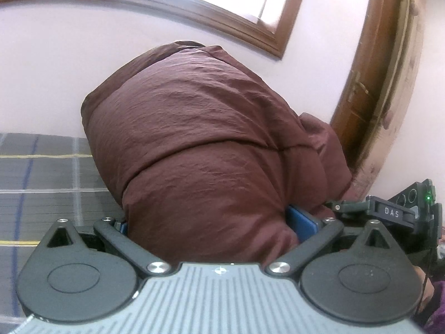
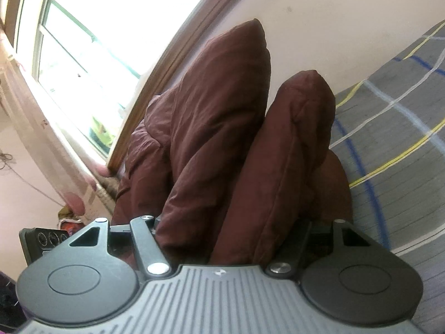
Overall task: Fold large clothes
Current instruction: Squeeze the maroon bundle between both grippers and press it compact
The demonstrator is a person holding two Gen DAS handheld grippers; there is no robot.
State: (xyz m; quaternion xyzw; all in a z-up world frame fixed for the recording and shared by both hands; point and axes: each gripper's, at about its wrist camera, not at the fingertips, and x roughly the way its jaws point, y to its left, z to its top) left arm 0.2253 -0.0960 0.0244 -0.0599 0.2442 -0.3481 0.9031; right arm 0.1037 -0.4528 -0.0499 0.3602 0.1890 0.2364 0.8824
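A thick maroon padded garment [image 1: 200,139] bulges up in front of the left wrist camera, lifted off the bed. My left gripper [image 1: 214,222] is shut on a fat bundle of it; one blue pad [image 1: 301,222] shows at the right, pressed into the cloth. In the right wrist view the same garment [image 2: 222,144] rises in two puffy folds. My right gripper [image 2: 233,228] is shut on the thick fold, its fingertips buried in the fabric. The right gripper's body [image 1: 395,211] shows at the right edge of the left wrist view.
A grey bedsheet [image 1: 41,172] with blue, yellow and white check lines lies under the garment [image 2: 395,139]. Behind stand a pale wall, a wood-framed window [image 2: 78,64] and a wooden door [image 1: 375,78]. The bed stretches away to the left in the left wrist view.
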